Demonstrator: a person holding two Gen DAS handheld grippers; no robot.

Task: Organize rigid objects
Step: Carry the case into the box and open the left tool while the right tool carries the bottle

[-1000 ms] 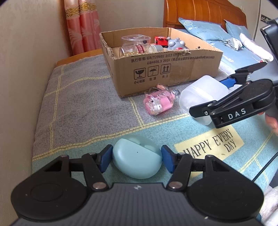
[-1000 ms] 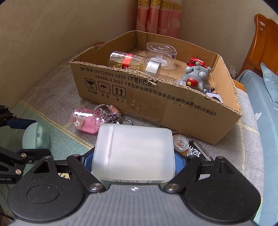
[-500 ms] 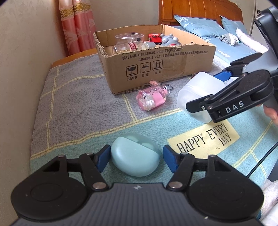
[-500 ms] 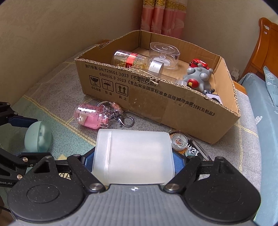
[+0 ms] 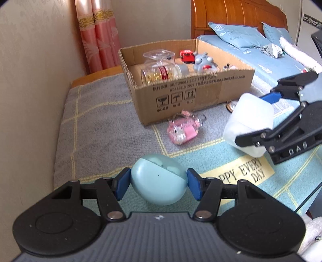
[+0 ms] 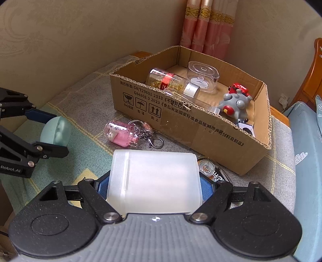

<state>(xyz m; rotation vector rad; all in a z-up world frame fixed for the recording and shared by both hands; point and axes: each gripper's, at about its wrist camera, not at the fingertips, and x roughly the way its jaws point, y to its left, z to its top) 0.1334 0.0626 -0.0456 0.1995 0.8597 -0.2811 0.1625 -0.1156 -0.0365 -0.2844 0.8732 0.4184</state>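
Both fingers gripping: smooth rounded teal case [image 5: 158, 182], frosted boxy container [image 6: 155, 181].

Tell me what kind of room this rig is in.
Most likely a bedroom in a home. A carved wooden headboard stands behind blue patterned pillows, pink curtains with gold trim hang in the corner, and the brown cardboard box sits on a grey blanket with yellow lines.

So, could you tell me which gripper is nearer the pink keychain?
Right, though narrowly. The right gripper, holding the white container, sits just behind the pink keychain; the left gripper, holding the blue case, is slightly farther back.
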